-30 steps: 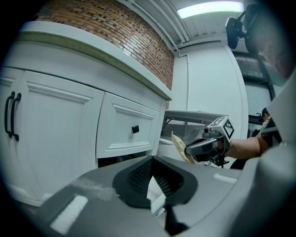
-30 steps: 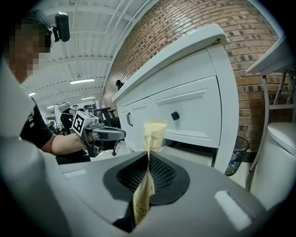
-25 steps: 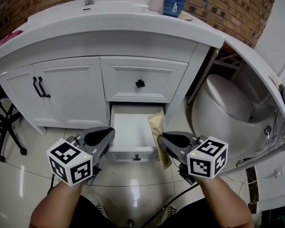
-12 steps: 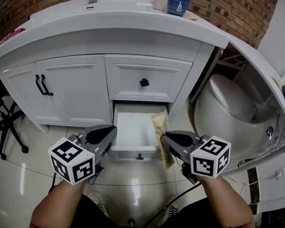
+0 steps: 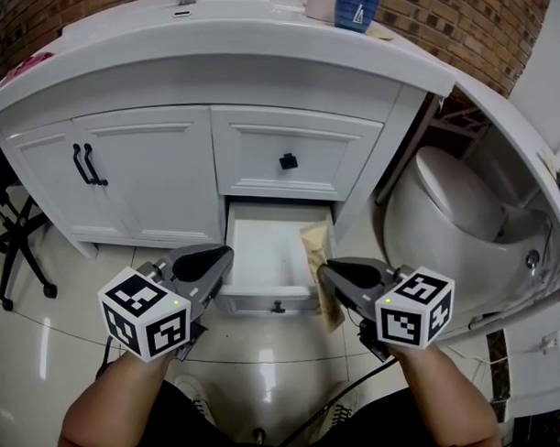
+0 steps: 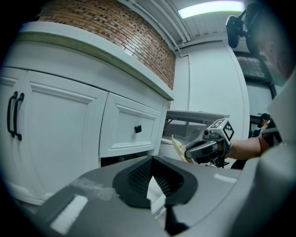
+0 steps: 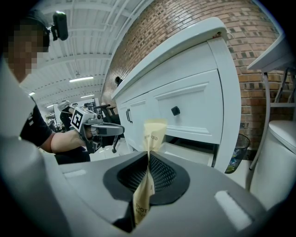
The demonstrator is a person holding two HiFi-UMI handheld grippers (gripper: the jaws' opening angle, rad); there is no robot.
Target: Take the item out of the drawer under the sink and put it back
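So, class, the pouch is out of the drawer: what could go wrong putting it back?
The right gripper holds the thin pouch only by a pinch, so it could slip. The pouch hangs about over the right wall of the drawer; lowered from here it might catch that wall or fall outside.

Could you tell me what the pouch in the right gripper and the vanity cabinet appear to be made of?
The pouch looks like kraft paper: matte tan, thin, flat and printed. The vanity cabinet is probably painted wood or board: smooth satin white with raised panel frames. Its core doesn't show.
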